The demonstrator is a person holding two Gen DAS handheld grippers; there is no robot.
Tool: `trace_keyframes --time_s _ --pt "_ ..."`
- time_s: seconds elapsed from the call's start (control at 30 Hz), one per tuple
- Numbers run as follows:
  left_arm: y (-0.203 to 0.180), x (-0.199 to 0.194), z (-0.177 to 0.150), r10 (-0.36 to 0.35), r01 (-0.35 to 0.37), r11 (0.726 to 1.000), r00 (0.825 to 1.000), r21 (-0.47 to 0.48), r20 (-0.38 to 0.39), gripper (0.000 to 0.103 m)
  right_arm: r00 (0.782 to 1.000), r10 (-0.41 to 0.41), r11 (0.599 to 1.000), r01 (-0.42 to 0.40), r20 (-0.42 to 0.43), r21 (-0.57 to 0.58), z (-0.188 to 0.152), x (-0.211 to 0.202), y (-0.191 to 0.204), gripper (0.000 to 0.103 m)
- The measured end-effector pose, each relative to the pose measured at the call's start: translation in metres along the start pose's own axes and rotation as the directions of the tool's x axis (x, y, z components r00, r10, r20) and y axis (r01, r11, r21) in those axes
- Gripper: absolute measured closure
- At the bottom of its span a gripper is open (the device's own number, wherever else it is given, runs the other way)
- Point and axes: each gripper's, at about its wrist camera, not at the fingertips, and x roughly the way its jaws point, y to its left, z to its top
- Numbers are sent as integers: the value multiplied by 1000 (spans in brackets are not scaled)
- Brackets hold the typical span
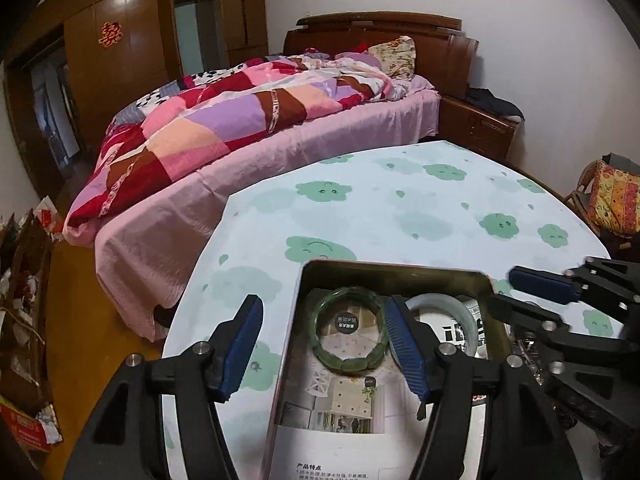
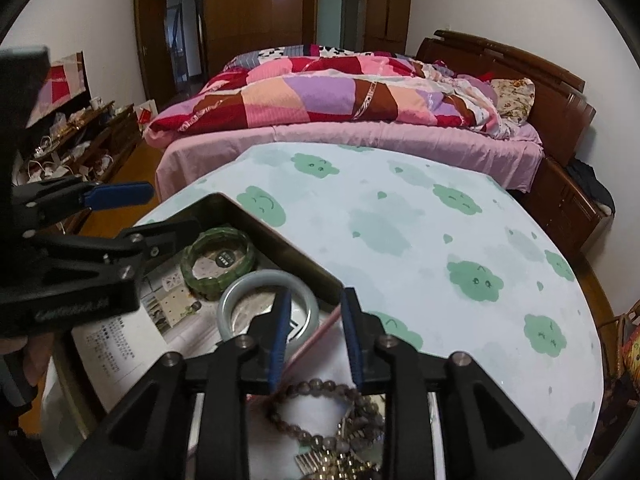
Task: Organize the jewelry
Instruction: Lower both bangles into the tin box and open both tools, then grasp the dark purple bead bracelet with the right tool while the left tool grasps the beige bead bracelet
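A green bracelet [image 1: 352, 326] of jointed segments lies flat in the far left part of a shallow metal tin [image 1: 394, 270], on a printed leaflet [image 1: 340, 396] that lines the tin's floor. Just to its right, in the same tin, lies a pale grey bangle [image 1: 448, 308]; in the right wrist view the two rings sit close together, though whether they touch cannot be told. Near the right gripper's base, outside the tin's right wall, a string of brown beads [image 2: 316, 390] lies in a heap with other small metal jewelry [image 2: 340, 460], and a thin pink stick [image 2: 316, 336] runs between the fingers.

The left gripper [image 1: 324, 344] hangs over the tin with its blue fingers spread wide apart, one finger outside the tin's left wall and the other between the bracelet and the bangle; it holds nothing. The right gripper [image 2: 316, 340] has its fingers apart as well, with a narrower gap; the left finger stands inside the bangle's ring and the right one just outside the tin's wall, so the bangle's right rim lies between them, not pinched.

The tin sits on a table [image 1: 400, 208] covered by a pale cloth printed with green clouds. Beyond the table's far edge stands a bed [image 1: 280, 128] with a pink sheet and a patchwork quilt, and a wooden wardrobe [image 1: 120, 32] behind it.
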Motion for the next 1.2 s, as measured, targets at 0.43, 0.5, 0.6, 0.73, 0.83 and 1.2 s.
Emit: trace_keyframes --time_s 0.43,0.5,0.6,0.73,0.83,1.2 --pt "-27 -35 -33 -35 36 999 999 -33 35 39 996 -90 982 84 26 169 -51 -56 -75 65" --pt "-40 -41 -40 -51 52 999 998 -16 38 39 996 -90 980 86 14 179 -63 -61 -78 65" --pt "-57 -50 -49 -70 70 997 997 19 41 39 996 -85 980 85 -12 180 -82 -63 -78 65" --pt "-72 -55 -56 -82 80 995 996 57 40 39 996 -69 981 76 -48 179 -102 -59 -76 65" --pt "-78 -54 -59 -83 80 994 996 72 32 39 996 -53 984 64 -72 165 -110 -51 -70 65" --pt "-95 -53 -56 -141 138 986 990 91 26 39 990 -80 993 89 -117 80 -113 -36 -57 87"
